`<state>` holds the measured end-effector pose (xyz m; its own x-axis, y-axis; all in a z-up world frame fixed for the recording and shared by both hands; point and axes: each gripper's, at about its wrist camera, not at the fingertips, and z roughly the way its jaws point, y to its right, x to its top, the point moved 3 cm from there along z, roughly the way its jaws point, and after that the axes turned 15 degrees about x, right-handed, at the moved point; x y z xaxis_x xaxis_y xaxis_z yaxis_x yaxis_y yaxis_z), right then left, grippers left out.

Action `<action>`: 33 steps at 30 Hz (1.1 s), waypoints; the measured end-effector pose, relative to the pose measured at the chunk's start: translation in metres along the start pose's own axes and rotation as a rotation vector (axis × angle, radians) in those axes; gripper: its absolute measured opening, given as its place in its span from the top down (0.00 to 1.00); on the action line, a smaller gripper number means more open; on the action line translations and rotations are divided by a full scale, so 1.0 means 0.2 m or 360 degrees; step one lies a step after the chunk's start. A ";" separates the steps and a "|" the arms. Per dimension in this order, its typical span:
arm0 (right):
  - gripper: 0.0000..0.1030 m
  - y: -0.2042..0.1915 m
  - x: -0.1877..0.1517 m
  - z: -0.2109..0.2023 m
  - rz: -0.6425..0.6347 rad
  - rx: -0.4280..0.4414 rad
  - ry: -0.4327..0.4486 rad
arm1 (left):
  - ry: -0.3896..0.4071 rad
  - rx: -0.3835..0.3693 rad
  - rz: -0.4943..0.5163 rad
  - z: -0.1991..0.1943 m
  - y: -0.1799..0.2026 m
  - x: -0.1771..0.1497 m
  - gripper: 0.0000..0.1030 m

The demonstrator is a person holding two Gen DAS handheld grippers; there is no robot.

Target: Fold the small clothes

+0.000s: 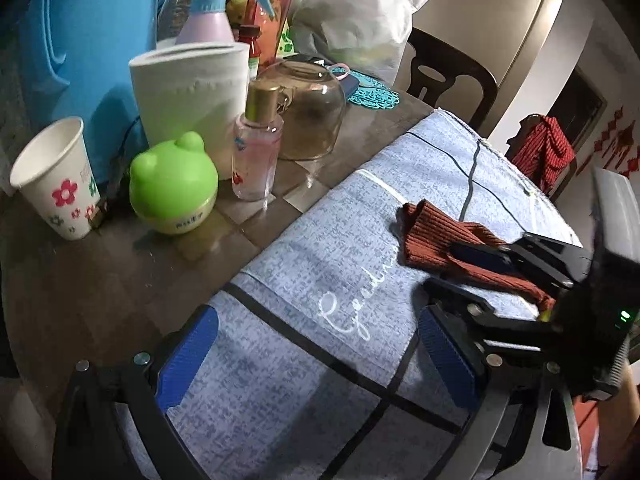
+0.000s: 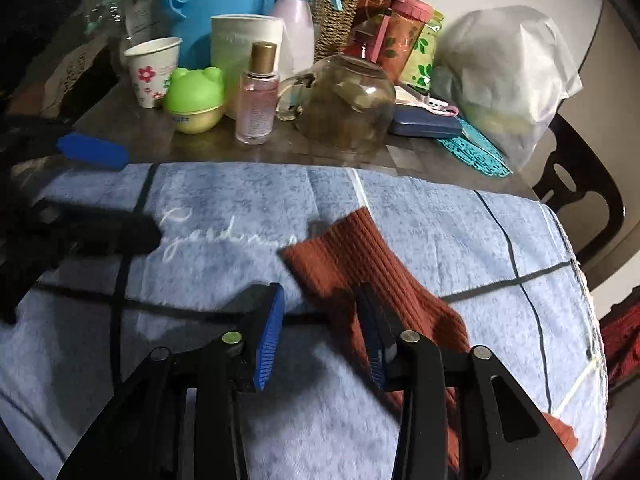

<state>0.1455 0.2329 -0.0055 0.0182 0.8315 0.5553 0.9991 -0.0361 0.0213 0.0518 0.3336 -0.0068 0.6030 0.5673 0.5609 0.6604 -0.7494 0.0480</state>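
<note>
Right gripper [image 2: 320, 334] jaws parted over rust-brown ribbed sock [image 2: 360, 264], gripping nothing, sock flat on blue-grey cloth [image 2: 240, 208], left gripper [image 1: 316, 356] wide and empty, left view alone shows red garment [image 1: 542, 152], sock's far end hidden.

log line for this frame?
sock: flat on blue cloth | left gripper: open, empty | right gripper: open over sock

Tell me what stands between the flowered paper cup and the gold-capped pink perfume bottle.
A green frog-shaped jar stands between the paper cup and the perfume bottle, seen in both wrist views.
</note>
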 end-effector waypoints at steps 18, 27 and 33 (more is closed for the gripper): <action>0.95 0.20 0.00 -0.42 0.0442 -0.0026 0.0395 | 0.0029 -0.0149 0.0046 -0.08 0.16 0.05 0.02; 0.95 0.44 -0.20 -0.77 0.0816 -0.0156 0.0665 | 0.0035 -0.0277 0.0171 -0.11 0.42 0.09 0.02; 0.95 0.51 -0.35 -0.99 0.0985 -0.0276 0.0843 | 0.0030 -0.0306 0.0233 -0.12 0.57 0.09 0.02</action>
<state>0.2388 0.0600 0.1225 0.4990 0.2636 0.8255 0.7936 -0.5217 -0.3131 0.1264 0.2501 0.0291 0.6766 0.4426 0.5886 0.4678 -0.8756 0.1207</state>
